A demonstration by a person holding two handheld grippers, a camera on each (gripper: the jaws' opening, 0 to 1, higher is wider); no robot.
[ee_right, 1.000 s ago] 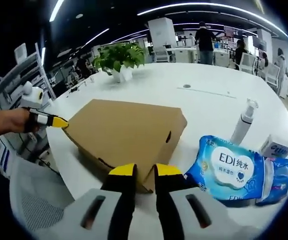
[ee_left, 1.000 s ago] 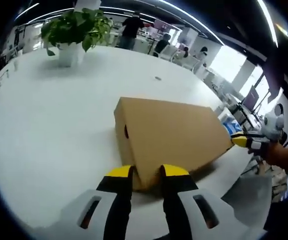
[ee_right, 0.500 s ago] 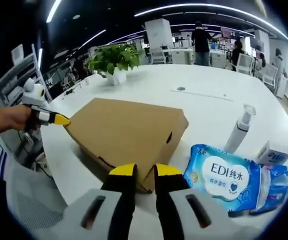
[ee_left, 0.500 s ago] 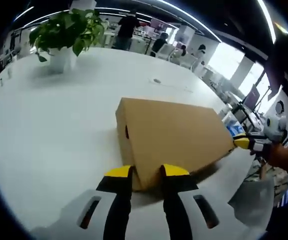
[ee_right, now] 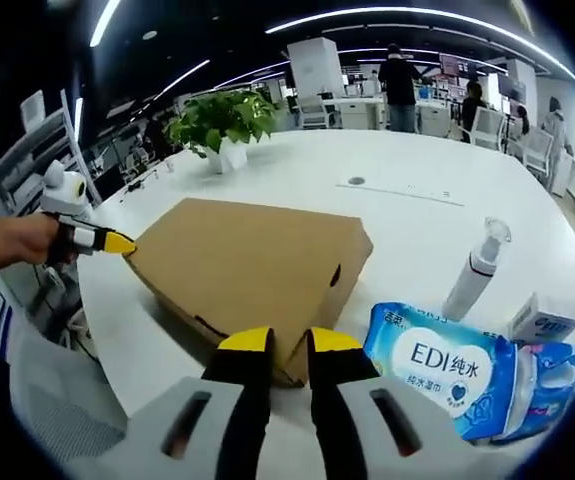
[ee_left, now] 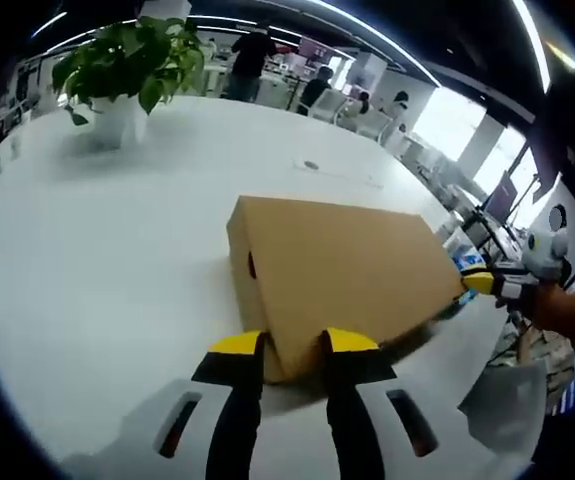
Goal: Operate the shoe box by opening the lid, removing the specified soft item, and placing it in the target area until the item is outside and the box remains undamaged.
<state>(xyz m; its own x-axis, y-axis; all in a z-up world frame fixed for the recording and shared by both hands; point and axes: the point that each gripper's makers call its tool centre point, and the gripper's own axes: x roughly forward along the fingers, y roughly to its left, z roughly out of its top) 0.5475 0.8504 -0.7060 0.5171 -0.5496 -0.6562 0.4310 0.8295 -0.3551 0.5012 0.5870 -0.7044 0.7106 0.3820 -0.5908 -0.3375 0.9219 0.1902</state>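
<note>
A plain brown cardboard shoe box lies shut on the white table. My left gripper has its yellow-tipped jaws closed around the box's near corner. In the right gripper view the same box points another corner at my right gripper, whose jaws pinch that corner. The left gripper, held by a hand, meets the box's far left corner there. The right gripper touches the box's right corner in the left gripper view. The inside of the box is hidden.
A blue pack of wet wipes, a white spray bottle and a small white carton lie right of the box. A potted plant stands at the table's far side. A grey mesh chair is by the near edge. People stand far behind.
Both views have shifted slightly with the hands. The box stays shut and both grippers stay on their corners.
</note>
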